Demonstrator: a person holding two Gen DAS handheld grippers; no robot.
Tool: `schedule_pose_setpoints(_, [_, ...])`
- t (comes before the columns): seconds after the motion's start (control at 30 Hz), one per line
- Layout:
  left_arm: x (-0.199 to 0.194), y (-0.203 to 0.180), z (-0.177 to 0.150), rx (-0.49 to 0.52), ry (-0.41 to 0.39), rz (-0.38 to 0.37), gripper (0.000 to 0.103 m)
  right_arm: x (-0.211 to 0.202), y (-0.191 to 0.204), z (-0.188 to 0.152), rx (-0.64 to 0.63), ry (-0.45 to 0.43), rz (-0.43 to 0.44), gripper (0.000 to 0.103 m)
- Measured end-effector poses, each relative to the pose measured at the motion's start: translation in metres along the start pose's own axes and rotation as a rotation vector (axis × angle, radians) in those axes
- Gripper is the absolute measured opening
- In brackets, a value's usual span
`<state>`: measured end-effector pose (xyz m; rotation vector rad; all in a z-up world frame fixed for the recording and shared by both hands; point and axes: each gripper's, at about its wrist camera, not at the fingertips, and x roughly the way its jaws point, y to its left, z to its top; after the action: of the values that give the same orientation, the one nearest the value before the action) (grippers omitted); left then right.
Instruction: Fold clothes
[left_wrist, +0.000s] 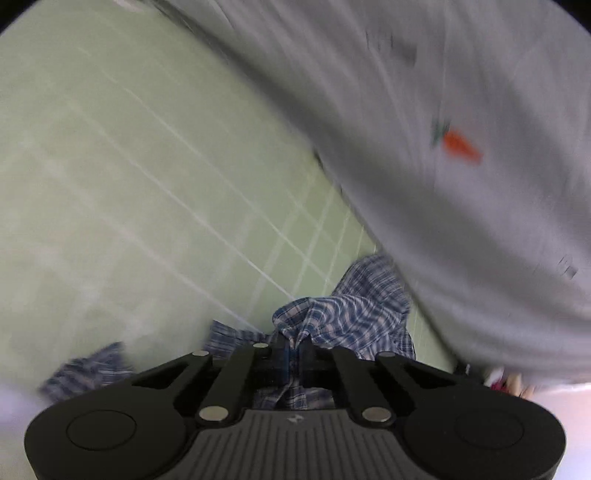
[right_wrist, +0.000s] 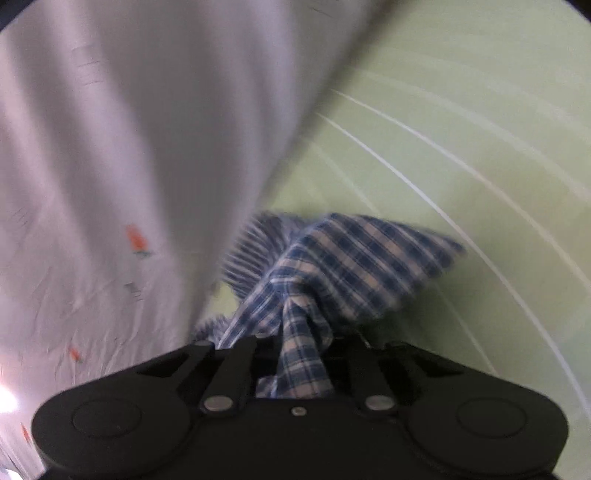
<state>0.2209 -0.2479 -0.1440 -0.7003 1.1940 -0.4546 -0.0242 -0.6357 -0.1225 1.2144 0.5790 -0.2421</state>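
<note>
The folding looks barely begun: the blue checked garment (left_wrist: 354, 310) is bunched and twisted rather than laid flat, with no tidy fold showing in either view. In the left wrist view the left gripper (left_wrist: 293, 345) sits at the lower centre of the frame, its jaws closed tight on a gathered pinch of the checked cloth, which spills out above and to the right of the fingers and trails off toward the lower left. In the right wrist view the right gripper (right_wrist: 295, 341), also at the lower centre, is clamped on another twisted bunch of the same fabric, and a loose corner fans out toward the right of the frame. Under the cloth lies a pale green mat (left_wrist: 129, 166) with white grid lines, filling the left of the left view and the right of the other. A large white sheet with small orange carrot prints (right_wrist: 110, 166) covers the remaining side of each picture; whether it is more laundry or a cover I cannot tell. Both pictures are smeared, so fine detail is lost. What is left, as I judge it, is nearly everything: spreading the garment flat on the mat, then folding it. No basket, box or other container is in view
</note>
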Motion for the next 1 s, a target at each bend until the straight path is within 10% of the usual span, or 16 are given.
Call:
schedule_pose_setpoints(0.3, [-0.159,0.055,-0.103,-0.009,-0.273,0.128,0.004,-0.128,0.002,0.004,-0.216,-0.257,0.111,0.006])
schedule_pose_setpoints(0.5, [-0.172,0.107,-0.173,-0.117,-0.229,0.276,0.014,-0.137,-0.062,-0.02,-0.408,-0.078,-0.342,0.034])
schedule_pose_setpoints(0.57, [-0.177,0.109,-0.179,-0.113,-0.235,0.3,0.022,-0.136,-0.066,-0.033,-0.411,-0.069,-0.4,0.062])
schedule_pose_setpoints(0.7, [-0.188,0.103,-0.171,-0.07,-0.264,0.352,0.051,-0.132,-0.059,-0.054,-0.419,-0.12,-0.474,0.084])
schedule_pose_setpoints(0.8, [-0.199,0.101,-0.162,-0.035,-0.28,0.368,0.075,-0.13,-0.039,-0.066,-0.509,-0.205,-0.569,0.092])
schedule_pose_setpoints(1.0, [-0.193,0.097,-0.128,0.054,-0.25,0.399,0.08,-0.117,0.003,-0.114,-0.735,-0.273,-0.689,0.102])
